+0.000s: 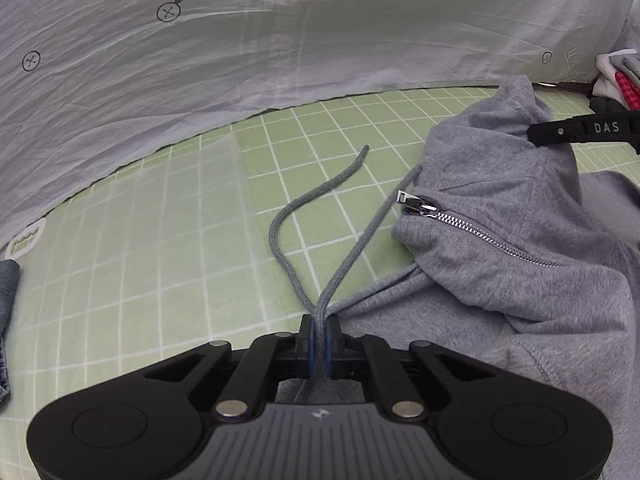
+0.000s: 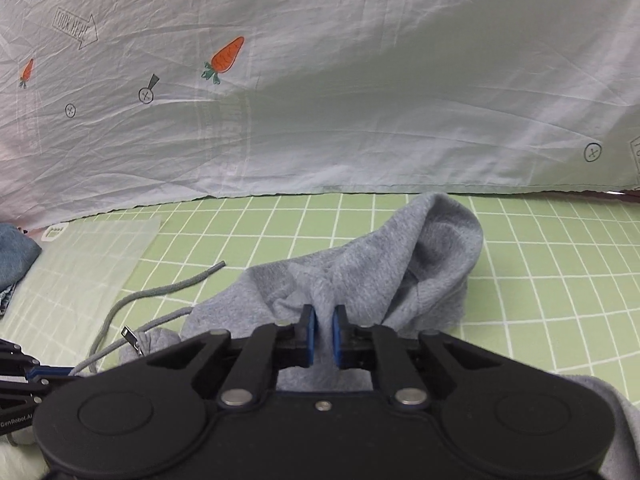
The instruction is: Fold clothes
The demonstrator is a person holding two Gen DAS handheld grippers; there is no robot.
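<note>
Grey zip-up hoodie (image 1: 520, 240) lies crumpled on a green mat with a white grid (image 1: 180, 260), and everything else is placed here in relation to it. Far to its left, at the mat's edge, sits a piece of blue denim (image 2: 16, 252). Nearer the hoodie on that side, a translucent plastic sheet (image 2: 88, 264) lies flat on the mat. Between the sheet and the hoodie, a grey drawstring (image 1: 304, 208) trails loose across the grid, its free end pointing away from the garment. The left gripper (image 1: 319, 338) is at the hoodie's left edge, its blue pads pressed together on the doubled drawstring cord. Just beyond, the silver zipper pull (image 1: 416, 202) rests at the hoodie's collar, with the zipper teeth running rightward. The right gripper (image 2: 324, 336) is over the hoodie's middle, its pads closed on a pinched fold of grey fabric just below the hood (image 2: 440, 232), which stands up in a soft peak. Right of the hoodie, at the mat's far edge, is a small pile of folded clothes (image 1: 616, 76), white, grey and red-checked. Behind the hoodie hangs a pale wrinkled sheet printed with carrots (image 2: 360, 100).
</note>
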